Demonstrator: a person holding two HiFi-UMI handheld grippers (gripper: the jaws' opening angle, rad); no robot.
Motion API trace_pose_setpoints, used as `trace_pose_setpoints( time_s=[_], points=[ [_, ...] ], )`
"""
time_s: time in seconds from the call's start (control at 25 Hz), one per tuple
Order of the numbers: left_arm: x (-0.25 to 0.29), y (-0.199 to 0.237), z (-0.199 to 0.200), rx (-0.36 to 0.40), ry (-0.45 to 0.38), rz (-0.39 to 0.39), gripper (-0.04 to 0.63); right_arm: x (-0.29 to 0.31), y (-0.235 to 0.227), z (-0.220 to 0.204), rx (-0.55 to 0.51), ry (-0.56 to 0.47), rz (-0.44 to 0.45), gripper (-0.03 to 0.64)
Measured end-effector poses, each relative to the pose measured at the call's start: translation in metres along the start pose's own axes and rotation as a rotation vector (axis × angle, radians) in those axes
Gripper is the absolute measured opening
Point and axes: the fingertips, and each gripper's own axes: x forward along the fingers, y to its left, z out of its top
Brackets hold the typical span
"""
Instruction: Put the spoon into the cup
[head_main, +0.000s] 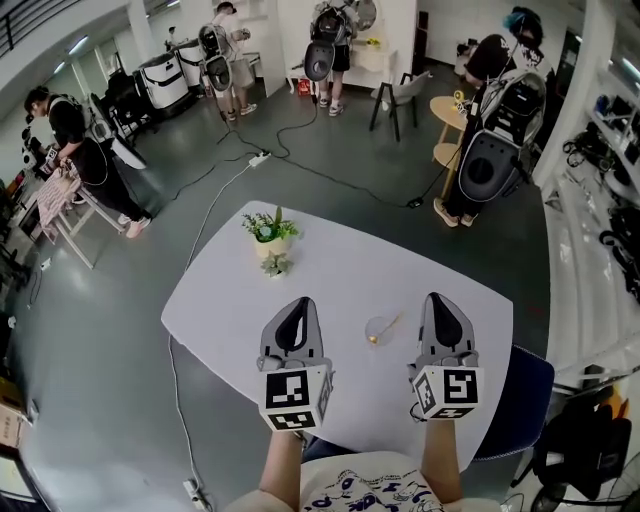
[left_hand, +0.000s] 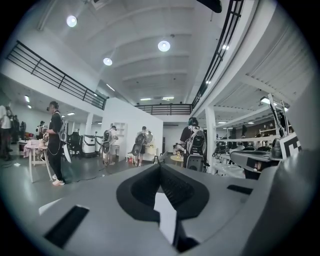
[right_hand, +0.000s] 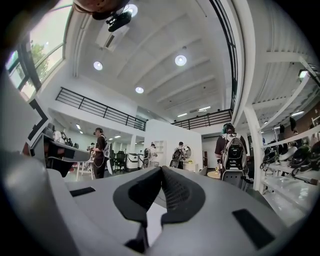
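A clear glass cup (head_main: 379, 329) stands on the white table (head_main: 330, 260), between my two grippers and a little beyond them. A gold spoon (head_main: 386, 326) rests in it, bowl down, with the handle leaning out to the upper right. My left gripper (head_main: 299, 303) hovers left of the cup, shut with nothing in it. My right gripper (head_main: 438, 298) hovers right of the cup, also shut and empty. In the left gripper view the jaws (left_hand: 161, 166) meet at the tip and point level across the room. The right gripper view shows the same (right_hand: 161, 168). Neither gripper view shows the cup.
A small potted plant (head_main: 270, 232) with a smaller green sprig (head_main: 277, 265) in front stands at the table's far left. A blue chair (head_main: 525, 395) sits at the table's right edge. Several people with equipment stand around the room, and cables (head_main: 300, 160) run over the floor.
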Motion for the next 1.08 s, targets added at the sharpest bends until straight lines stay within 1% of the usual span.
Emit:
trace_pose_setpoints(
  time_s=[0.36, 0.72, 1.08],
  points=[
    [-0.009, -0.004, 0.004, 0.002, -0.022, 0.007, 0.014, -0.007, 0.000, 0.006, -0.003, -0.019, 0.009, 0.012],
    [-0.016, -0.004, 0.007, 0.005, -0.022, 0.014, 0.012, -0.011, 0.002, 0.009, 0.001, -0.021, 0.014, 0.012],
    [-0.010, -0.006, 0.004, 0.010, -0.025, 0.017, 0.012, -0.006, -0.002, 0.008, -0.003, -0.028, 0.022, 0.012]
  ],
)
